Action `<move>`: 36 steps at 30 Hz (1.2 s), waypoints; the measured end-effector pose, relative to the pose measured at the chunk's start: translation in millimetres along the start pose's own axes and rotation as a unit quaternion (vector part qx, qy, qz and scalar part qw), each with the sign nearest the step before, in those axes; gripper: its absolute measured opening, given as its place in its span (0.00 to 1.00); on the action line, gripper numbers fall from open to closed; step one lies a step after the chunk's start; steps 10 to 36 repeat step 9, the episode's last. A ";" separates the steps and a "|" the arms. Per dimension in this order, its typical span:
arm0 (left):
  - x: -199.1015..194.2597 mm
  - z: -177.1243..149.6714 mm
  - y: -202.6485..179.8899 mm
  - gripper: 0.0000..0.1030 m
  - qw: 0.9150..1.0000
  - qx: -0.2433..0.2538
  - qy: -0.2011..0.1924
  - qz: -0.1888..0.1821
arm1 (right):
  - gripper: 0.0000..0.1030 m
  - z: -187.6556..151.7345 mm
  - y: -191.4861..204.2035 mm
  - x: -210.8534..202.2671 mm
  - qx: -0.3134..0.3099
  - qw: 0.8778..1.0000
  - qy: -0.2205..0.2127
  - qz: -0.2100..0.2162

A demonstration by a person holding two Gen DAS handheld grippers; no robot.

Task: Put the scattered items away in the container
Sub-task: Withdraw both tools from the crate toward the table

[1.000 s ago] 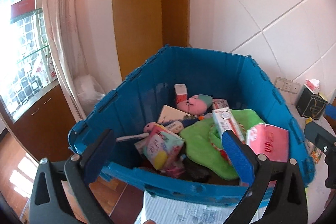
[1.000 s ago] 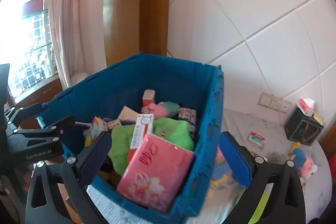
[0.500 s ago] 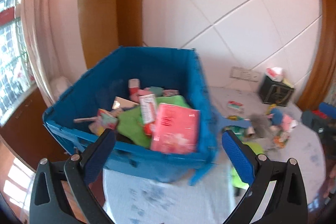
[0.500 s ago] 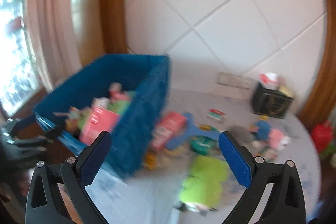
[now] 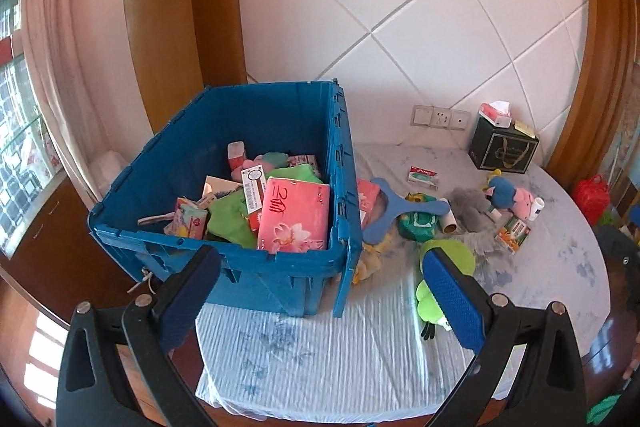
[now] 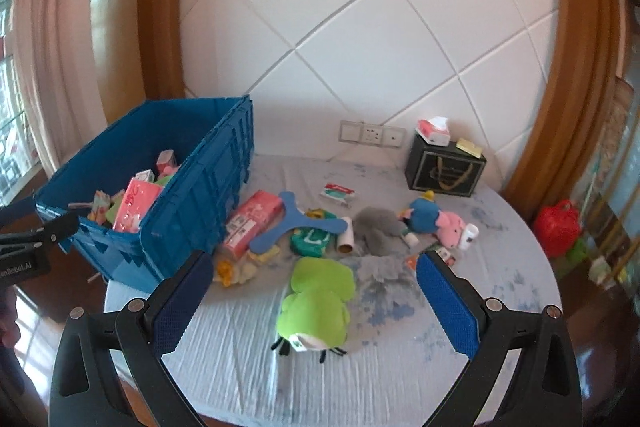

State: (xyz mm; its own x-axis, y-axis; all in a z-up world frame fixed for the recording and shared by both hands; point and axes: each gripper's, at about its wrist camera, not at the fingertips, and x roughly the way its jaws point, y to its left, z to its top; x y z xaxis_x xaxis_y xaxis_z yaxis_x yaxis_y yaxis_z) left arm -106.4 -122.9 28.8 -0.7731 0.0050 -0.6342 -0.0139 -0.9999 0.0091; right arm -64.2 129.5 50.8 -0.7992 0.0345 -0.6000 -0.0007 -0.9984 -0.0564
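1. We see the big blue plastic crate (image 6: pixel 188 199) at the left of the right wrist view. It is already piled with a pink tissue pack (image 5: pixel 294 217), green cloth (image 5: pixel 232 219) and small cartons, so a bulky addition could slide off the heap.
2. The lime green plush frog (image 6: pixel 318 297) lies at lower centre between the fingers of the right gripper (image 6: pixel 314 301), which is spread wide and empty. It is soft; a shallow pinch may slip.
3. The left gripper (image 5: pixel 320 301) is also wide open and empty.
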 end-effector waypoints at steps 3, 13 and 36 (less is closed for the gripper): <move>-4.4 -1.9 -0.2 1.00 1.000 0.003 0.003 -0.006 | 1.00 -0.9 -1.7 -3.2 0.003 1.000 0.004 -0.009; -17.5 -8.3 -2.9 1.00 1.000 0.010 -0.008 -0.012 | 1.00 -5.2 -4.6 -12.4 0.009 1.000 0.002 -0.009; -17.5 -8.3 -2.9 1.00 1.000 0.010 -0.008 -0.012 | 1.00 -5.2 -4.6 -12.4 0.009 1.000 0.002 -0.009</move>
